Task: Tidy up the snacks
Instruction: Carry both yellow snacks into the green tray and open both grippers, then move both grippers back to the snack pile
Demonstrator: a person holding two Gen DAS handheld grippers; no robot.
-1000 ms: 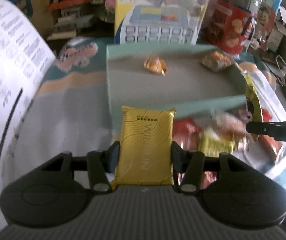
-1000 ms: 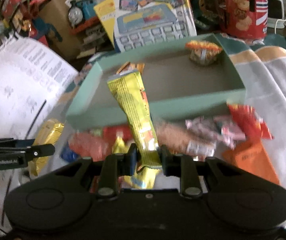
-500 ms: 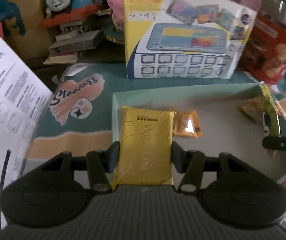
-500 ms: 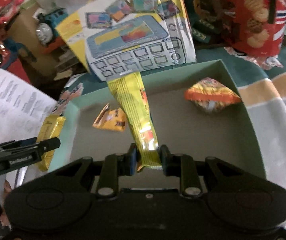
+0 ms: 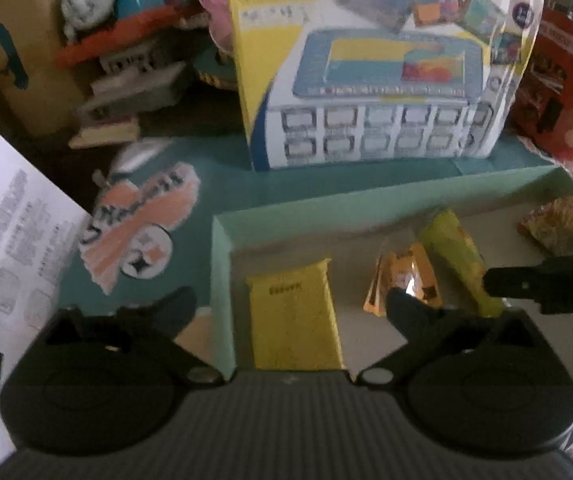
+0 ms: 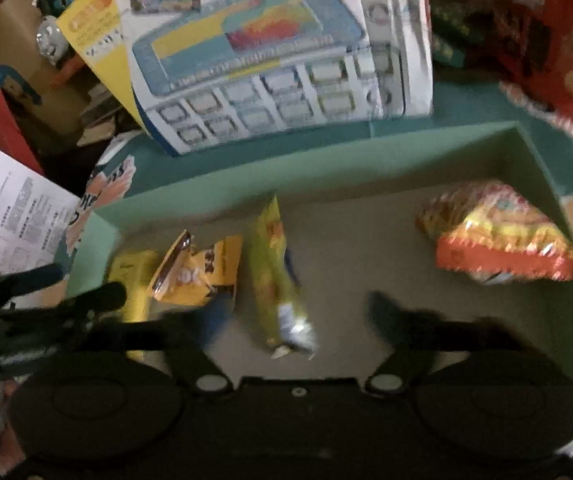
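1. Both claws have just been opening: the left gripper is spread wide around the yellow packet, untouched; the right gripper is spread around the long yellow-green packet.
2. Both packets are laid in the green tray, the yellow packet in its near left corner.
3. Between them an orange packet is seen.
4. Toward the far right corner an orange-yellow bag is set.

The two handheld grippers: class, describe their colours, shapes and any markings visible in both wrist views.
The left gripper is matte black plastic, with two rounded lobes bearing faint circular insets, a ribbed grey central panel, silver pivot pins and thin tapered fingers. The right gripper has the same black two-lobed shape, silver pins and a small central screw; its fingers are blurred. From the left view, its side shows small pale lettering, unreadable.
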